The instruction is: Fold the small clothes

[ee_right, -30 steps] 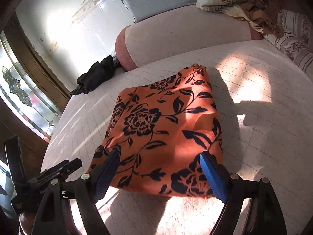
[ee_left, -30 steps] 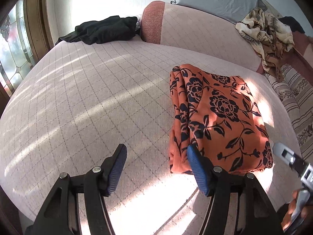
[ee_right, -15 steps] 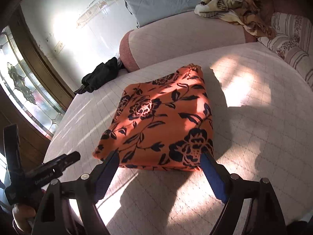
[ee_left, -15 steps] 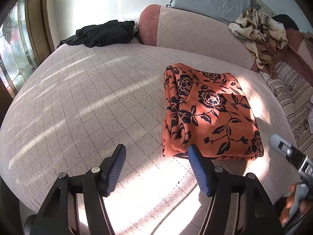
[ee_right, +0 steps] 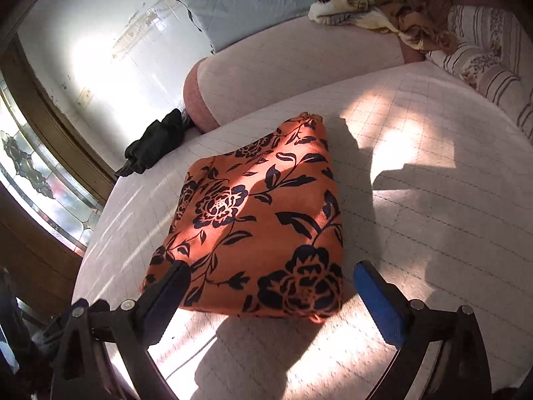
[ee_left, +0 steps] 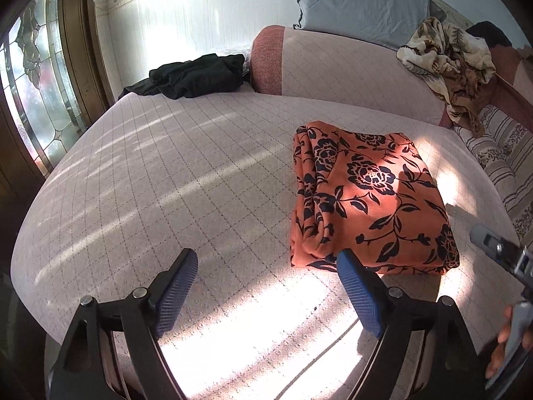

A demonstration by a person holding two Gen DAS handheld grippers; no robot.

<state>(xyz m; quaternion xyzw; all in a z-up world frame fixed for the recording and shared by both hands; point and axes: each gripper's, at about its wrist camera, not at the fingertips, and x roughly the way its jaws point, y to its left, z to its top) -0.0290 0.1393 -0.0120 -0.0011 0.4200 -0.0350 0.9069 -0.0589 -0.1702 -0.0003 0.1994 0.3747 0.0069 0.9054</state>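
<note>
Left gripper (ee_left: 266,268) and right gripper (ee_right: 269,283): jaws have just been opening, now spread wide and empty. The folded orange black-flowered garment (ee_right: 260,220) lies on the quilted pink mattress (ee_left: 166,180), just beyond the fingertips. Withdraw both grippers without snagging the fold.

A quilted pink bed (ee_left: 166,180) bears a folded orange floral garment (ee_left: 369,200) and black clothes (ee_left: 200,75).

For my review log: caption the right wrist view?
Open right gripper before folded orange floral garment on quilted bed.
</note>
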